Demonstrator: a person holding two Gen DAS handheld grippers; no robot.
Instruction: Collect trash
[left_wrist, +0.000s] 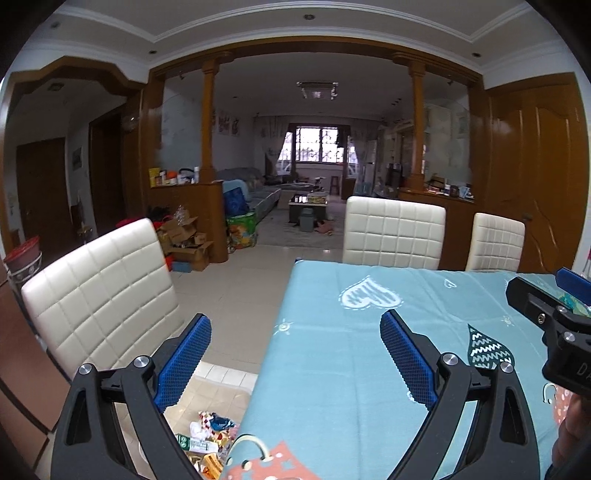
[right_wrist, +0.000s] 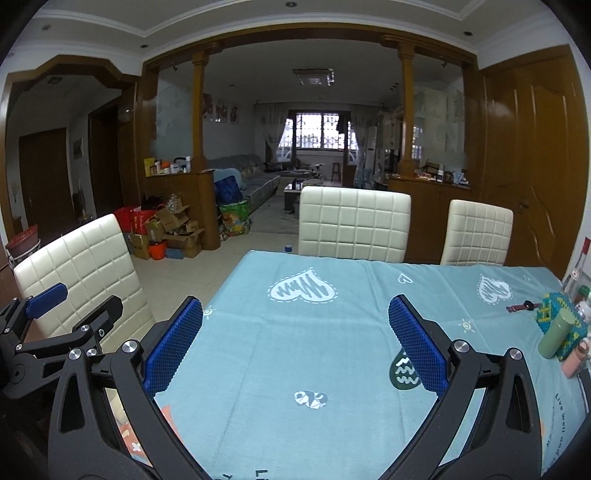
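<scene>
**2 grippers wide open over the table; trash on the floor**

2 items of equipment. Left gripper (left_wrist: 295, 343): jaws spread wide, blue pads (left_wrist: 183, 363) apart, nothing between them, touching nothing. It hangs over the left edge of the table (left_wrist: 332, 387), 1 finger over the floor, the other over the cloth. Right gripper (right_wrist: 295, 332): jaws equally wide, empty, held above the tablecloth; it also shows at the right margin of the left view, just beside the left gripper.

Trash (left_wrist: 207, 439): 1 loose heap of wrappers and small packets on the tiled floor, below the left gripper's left finger and against the table's left edge. The heap is irregular, no clear long axis; a green-and-white packet (left_wrist: 195, 443) in it lies flat, its length running left to right.

3 white chairs (right_wrist: 354, 223) stand around the table. Far right on the cloth: a green cup (right_wrist: 556, 338), a beaded box (right_wrist: 554, 308) and a watch (right_wrist: 524, 306), close together.
</scene>
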